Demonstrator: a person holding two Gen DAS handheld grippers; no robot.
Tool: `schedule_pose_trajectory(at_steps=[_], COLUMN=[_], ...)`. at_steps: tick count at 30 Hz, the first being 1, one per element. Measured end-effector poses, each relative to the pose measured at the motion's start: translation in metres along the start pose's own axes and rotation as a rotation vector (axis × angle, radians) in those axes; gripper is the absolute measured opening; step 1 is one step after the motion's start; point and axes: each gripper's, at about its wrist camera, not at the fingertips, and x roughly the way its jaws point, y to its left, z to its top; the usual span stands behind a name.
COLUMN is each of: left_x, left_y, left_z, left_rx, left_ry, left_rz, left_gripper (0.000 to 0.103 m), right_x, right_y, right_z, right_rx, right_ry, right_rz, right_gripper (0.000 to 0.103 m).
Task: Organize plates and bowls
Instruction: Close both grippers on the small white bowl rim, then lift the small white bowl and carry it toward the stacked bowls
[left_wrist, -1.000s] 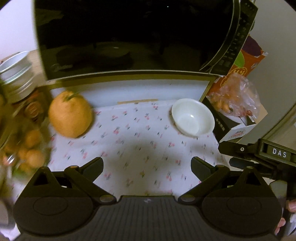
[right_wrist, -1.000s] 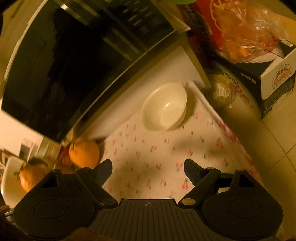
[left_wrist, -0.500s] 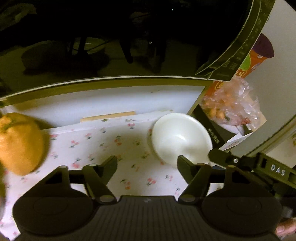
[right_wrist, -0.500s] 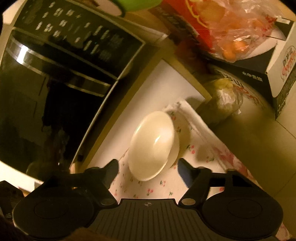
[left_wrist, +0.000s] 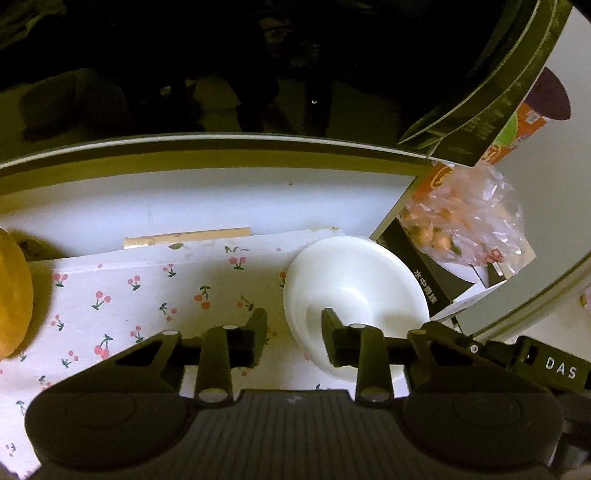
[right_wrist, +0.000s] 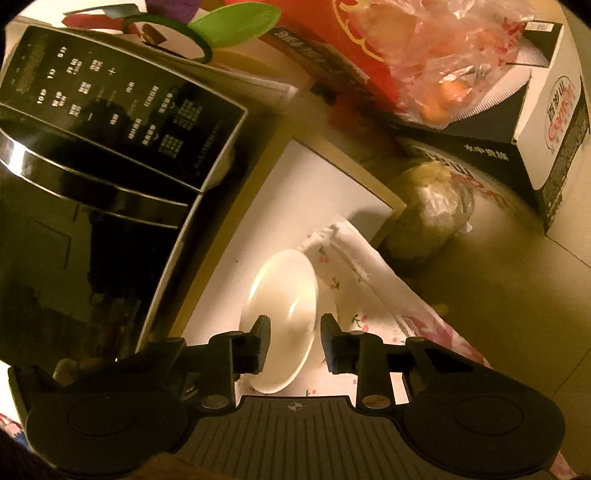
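Note:
A white bowl (left_wrist: 354, 291) sits on a cherry-print cloth (left_wrist: 147, 295) in front of a black microwave (left_wrist: 221, 74). My left gripper (left_wrist: 293, 332) straddles the bowl's left rim, its right finger (left_wrist: 332, 339) inside the bowl and its left finger outside; the jaws are narrowed, a gap still showing. In the right wrist view the same bowl (right_wrist: 284, 317) lies between the fingers of my right gripper (right_wrist: 293, 339), whose jaws are also narrowed around its near rim with small gaps. The right gripper's body (left_wrist: 535, 362) shows at the lower right of the left wrist view.
A large orange fruit (left_wrist: 11, 295) lies at the cloth's left. Right of the bowl stands a black-and-white box (right_wrist: 517, 122) with a bag of snacks (left_wrist: 461, 221) on it. A wrapped jar (right_wrist: 432, 214) sits by the cloth's corner. The microwave's control panel (right_wrist: 110, 107) is close behind.
Both grippers have moved in close to the bowl and narrowed their jaws around its rim. The orange has slid to the left edge of the left wrist view.

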Motion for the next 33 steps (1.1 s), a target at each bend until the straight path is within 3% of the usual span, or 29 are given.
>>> schedule_pose_trajectory(at_steps=[10,14,33], left_x=[0.006,0.006,-0.039], left_y=[0.002,0.0,-0.007], left_z=[-0.001,-0.001,-0.005], left_rx=[-0.027,-0.011,0.04], left_ry=[-0.01,-0.017,-0.04], left_rz=[-0.012,0.0,0.053], left_gripper=[0.013,0.01,0.009], right_x=[0.011,0.011,-0.015], right_y=[-0.004,-0.003,0.027], right_z=[-0.009,-0.01,-0.019], right_rx=[0.004,-0.001,-0.045], right_ry=[0.015,0.011,0.019], right_rz=[-0.014,-0.02,0.006], right_gripper=[0.013,0.013,0.013])
